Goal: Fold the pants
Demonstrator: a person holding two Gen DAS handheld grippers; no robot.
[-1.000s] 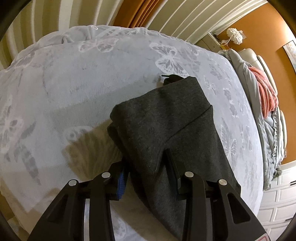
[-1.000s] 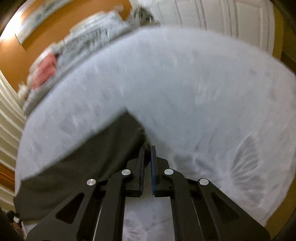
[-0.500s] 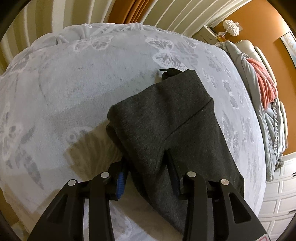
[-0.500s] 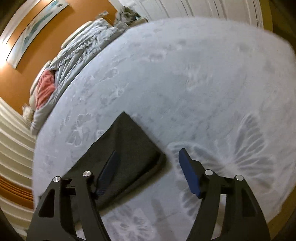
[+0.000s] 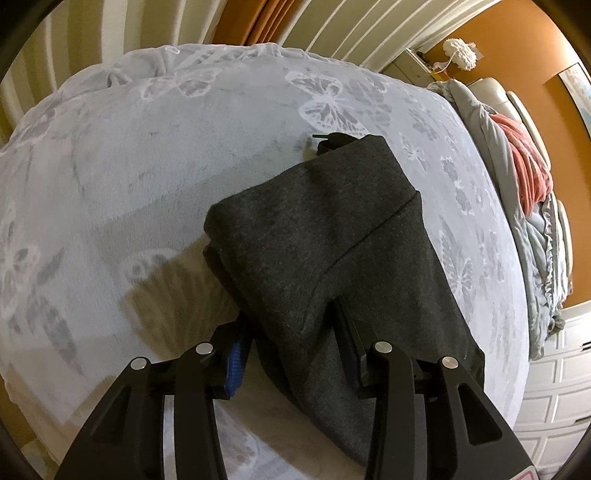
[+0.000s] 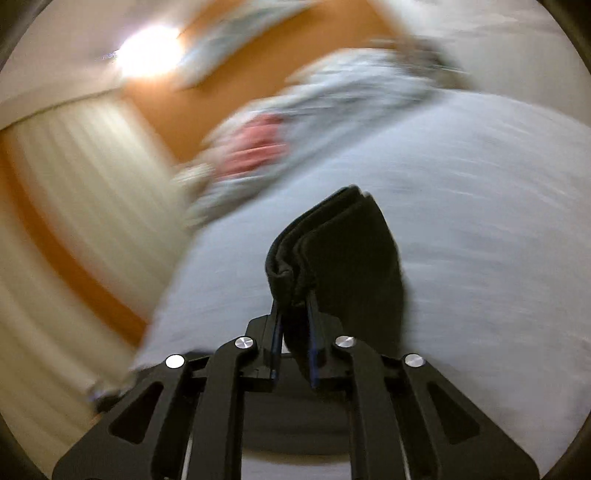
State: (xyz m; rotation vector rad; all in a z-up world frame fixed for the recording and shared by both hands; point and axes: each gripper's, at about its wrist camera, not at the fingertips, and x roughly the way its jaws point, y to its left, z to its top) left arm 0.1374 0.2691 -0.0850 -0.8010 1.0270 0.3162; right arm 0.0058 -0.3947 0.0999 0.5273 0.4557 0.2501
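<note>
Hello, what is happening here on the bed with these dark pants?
A person is folding dark grey pants on a bed covered by a pale butterfly-print blanket, with a two-finger tool in each hand. The left tool straddles a corner of the folded pants. The right tool has just been closing and now pinches several stacked layers at an edge of the pants. Its view is blurred. The pants already lie in a compact bundle.

Charcoal-grey pants (image 5: 332,240) between black fingers (image 5: 207,373) with blue pads; beyond them, a pale grey bed blanket (image 5: 147,166) with white butterflies, a coral throw (image 5: 524,162), an orange wall (image 5: 517,48), cream-striped curtains (image 5: 332,26).
</note>
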